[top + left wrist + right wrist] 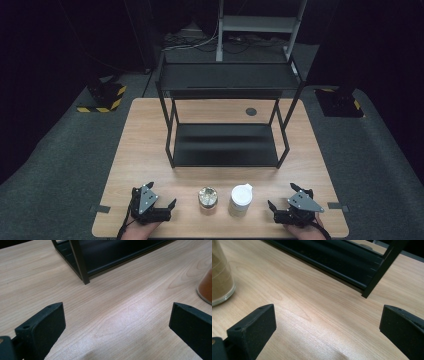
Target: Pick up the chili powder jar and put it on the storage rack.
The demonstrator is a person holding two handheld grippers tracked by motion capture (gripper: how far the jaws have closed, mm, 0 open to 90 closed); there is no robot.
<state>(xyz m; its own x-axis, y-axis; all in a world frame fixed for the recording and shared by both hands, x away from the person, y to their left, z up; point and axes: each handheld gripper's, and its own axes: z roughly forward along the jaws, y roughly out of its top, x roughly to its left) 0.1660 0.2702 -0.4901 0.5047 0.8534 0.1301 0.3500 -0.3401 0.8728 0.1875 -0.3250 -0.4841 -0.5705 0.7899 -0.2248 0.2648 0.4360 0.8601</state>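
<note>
Two jars stand side by side near the front edge of the table (pixel 150 150) in the high view: a metal-lidded jar (pixel 207 197) on the left and a white-lidded jar (pixel 241 198) just to its right, apart from each other. The left gripper (pixel 161 200) rests outside the first, the right gripper (pixel 281 202) outside the second, both with jaws spread wide and nothing between them; the hands are cut off by the bottom edge. Behind the jars stands a black two-tier rack (pixel 226 145).

From the left gripper view, the jaws stand wide over bare wood. An orange-filled jar (pixel 206 287) is cut off at the right edge, and a corner of the rack (pixel 82 267) shows ahead.

From the right gripper view, the jaws are likewise wide apart and empty. A glass jar with brownish contents (pixel 220 275) is clipped at the left edge, its lid out of frame; the rack (pixel 352 267) runs across the top.
</note>
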